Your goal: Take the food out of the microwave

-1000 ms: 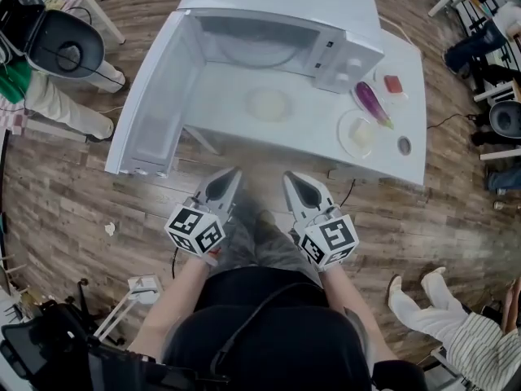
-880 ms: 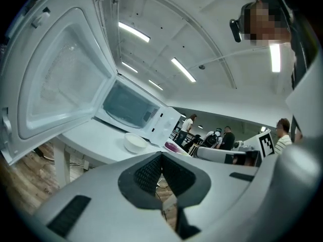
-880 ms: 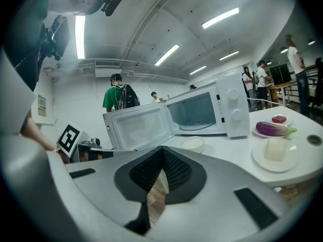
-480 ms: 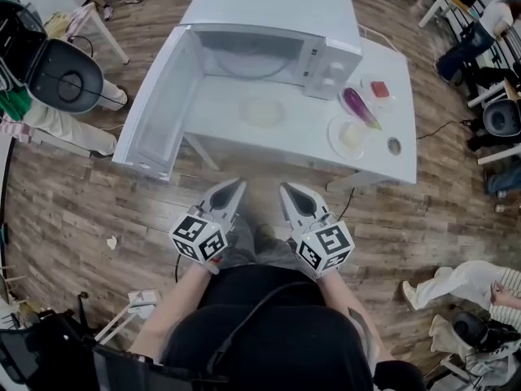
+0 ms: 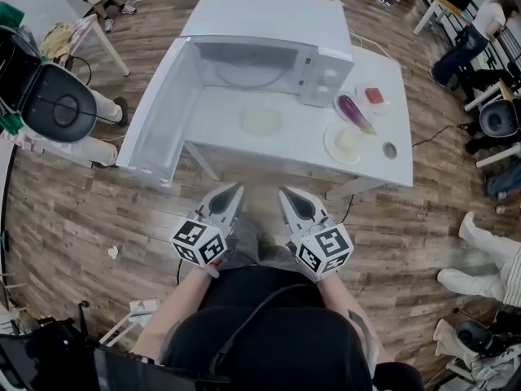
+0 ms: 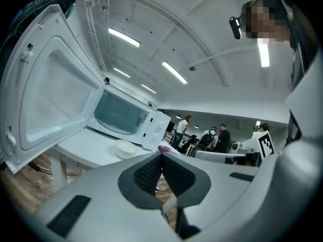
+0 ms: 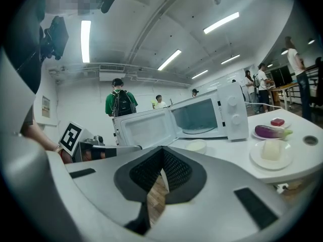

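Food bowl (image 5: 260,120) | well ahead of left tongs (image 5: 237,188), right tongs (image 5: 284,192) | both closed, empty

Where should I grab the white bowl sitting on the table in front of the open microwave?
Probably by the near rim of the white bowl, coming from the front edge of the table. It sits upright and open, with nothing between it and that edge, so pinch the wall inside and outside.
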Tool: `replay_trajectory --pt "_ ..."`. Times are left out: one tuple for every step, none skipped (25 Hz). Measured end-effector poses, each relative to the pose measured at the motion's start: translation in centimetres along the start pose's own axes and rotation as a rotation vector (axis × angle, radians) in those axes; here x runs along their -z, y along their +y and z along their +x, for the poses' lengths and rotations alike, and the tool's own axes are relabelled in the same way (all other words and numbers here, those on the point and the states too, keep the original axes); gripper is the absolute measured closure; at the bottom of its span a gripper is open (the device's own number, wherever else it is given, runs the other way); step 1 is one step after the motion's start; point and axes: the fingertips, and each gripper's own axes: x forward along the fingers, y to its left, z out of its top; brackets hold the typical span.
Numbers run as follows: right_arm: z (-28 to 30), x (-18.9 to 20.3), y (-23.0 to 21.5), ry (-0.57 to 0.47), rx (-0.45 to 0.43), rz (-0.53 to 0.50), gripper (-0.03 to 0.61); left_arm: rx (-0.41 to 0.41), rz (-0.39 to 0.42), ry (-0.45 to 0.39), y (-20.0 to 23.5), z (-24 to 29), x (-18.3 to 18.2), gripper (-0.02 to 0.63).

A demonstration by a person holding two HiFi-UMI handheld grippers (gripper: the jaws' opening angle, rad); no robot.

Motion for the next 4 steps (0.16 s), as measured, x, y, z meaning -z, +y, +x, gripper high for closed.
replay_trajectory --pt "0.05 -0.01 -0.07 0.0 0.0 0.0 0.561 -0.001 0.0 0.0 0.07 0.09 0.01 0.604" --pt "0.11 -0.04 -0.1 -0.001 -0.001 0.0 0.56 -0.003 -0.001 0.0 0.18 0.15 0.02 0.603" --pt "0.17 -0.07 -0.09 -0.001 -0.002 -0.001 0.56 -0.006 -0.001 0.0 0.31 0.17 0.03 0.603" --pt "0.24 -0.1 -0.06 -0.002 -0.004 -0.002 0.56 -0.009 -0.002 0.0 0.44 0.18 0.05 0.603"
